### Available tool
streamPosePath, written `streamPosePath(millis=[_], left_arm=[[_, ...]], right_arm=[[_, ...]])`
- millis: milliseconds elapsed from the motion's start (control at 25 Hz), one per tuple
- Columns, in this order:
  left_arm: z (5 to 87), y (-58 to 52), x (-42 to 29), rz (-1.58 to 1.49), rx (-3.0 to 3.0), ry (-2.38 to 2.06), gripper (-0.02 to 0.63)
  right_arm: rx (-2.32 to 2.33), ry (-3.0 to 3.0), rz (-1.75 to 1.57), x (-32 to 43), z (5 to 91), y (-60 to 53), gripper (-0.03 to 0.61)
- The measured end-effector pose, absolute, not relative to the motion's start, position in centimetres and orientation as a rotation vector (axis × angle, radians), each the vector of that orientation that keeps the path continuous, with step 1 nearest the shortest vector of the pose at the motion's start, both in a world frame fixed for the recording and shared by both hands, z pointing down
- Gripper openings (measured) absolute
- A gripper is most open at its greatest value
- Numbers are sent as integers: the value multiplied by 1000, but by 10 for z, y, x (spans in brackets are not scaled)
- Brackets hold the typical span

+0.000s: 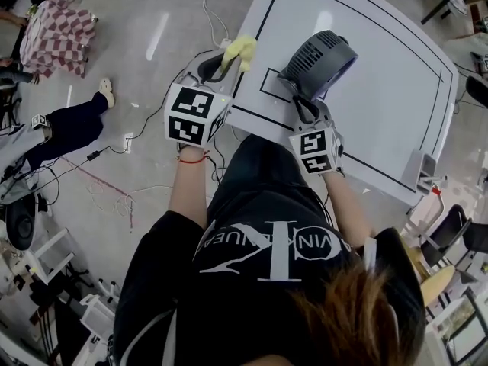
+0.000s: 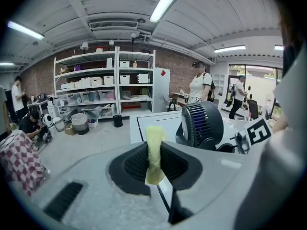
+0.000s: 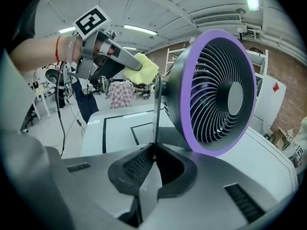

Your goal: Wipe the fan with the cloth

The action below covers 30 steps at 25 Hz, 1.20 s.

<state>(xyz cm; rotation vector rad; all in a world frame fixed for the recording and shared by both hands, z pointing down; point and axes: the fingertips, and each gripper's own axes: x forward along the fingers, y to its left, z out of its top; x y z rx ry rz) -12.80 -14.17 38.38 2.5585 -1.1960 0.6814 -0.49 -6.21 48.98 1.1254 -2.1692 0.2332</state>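
Head view: we've got the left gripper [image 1: 223, 65] at the table's [image 1: 381, 105] near edge with the yellow cloth [image 1: 241, 49] in its jaws, and the right gripper [image 1: 303, 107] at the base of the fan [image 1: 320, 58], which is on the table. Left gripper view: jaws clamped on the cloth [image 2: 154, 145], fan [image 2: 202, 126] just beyond. Right gripper view: jaws pinched narrow on the fan's thin stand [image 3: 155, 114].

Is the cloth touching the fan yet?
Apart: the head view shows bare white table between the cloth and the fan.

Left gripper [image 1: 226, 59] holds cloth [image 1: 244, 49] (yellow); right gripper [image 1: 300, 101] at fan [image 1: 320, 59].
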Motion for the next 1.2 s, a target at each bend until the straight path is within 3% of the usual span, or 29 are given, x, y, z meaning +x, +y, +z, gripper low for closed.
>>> streamPosePath(millis=[800, 1040, 1200], left_arm=[[387, -161, -144, 657, 2571, -1161, 54], [370, -178, -127, 546, 2629, -1116, 54], [359, -178, -109, 545, 2667, -1098, 54]], right_arm=[[1430, -2138, 543, -44, 492, -84, 13], [1231, -2194, 546, -44, 497, -68, 93], [1129, -2218, 499, -32, 493, -48, 112]])
